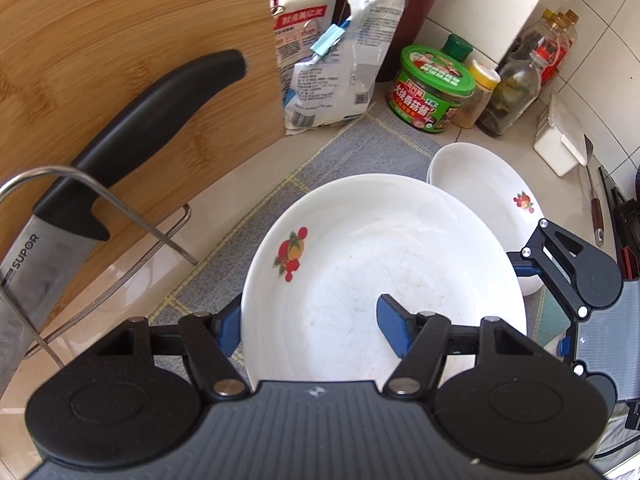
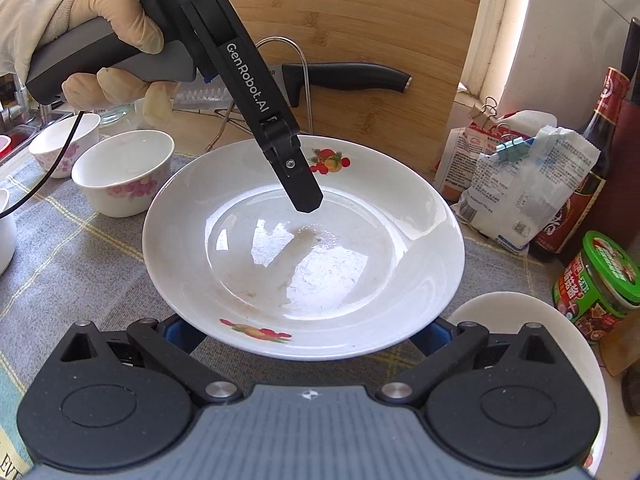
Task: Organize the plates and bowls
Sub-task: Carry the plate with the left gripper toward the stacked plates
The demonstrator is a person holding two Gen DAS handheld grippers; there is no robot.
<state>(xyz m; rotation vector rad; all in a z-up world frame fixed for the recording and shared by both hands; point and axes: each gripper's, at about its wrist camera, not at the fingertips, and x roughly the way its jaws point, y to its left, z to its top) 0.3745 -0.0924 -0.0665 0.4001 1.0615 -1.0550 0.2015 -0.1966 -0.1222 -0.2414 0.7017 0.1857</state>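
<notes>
The left tongs (image 1: 312, 328) are clamped on the near rim of the plate (image 1: 360, 248), one finger (image 1: 394, 328) inside the dish and the other outside and under the rim. The plate is white with fruit prints. It tilts a little over the grey cloth (image 1: 360, 148) on the table (image 1: 132, 272). A gloved hand (image 2: 100, 12) holds these tongs.

The right tongs (image 2: 306, 344) reach in from the opposite side of the plate. Their fingers stand wide apart with the tips hidden beneath the rim, and I cannot tell whether they press on it.

A second white dish (image 1: 480, 184) sits just beyond the plate, close beside the right tongs. Two small flowered bowls (image 2: 124, 168) stand on the cloth to the left of the right tongs, under the gloved hand. A knife (image 1: 132, 128) in a wire rack leans against a board (image 1: 120, 40) left of the left tongs. Jars (image 1: 432, 88) and bags (image 1: 332, 68) stand ahead of them.
</notes>
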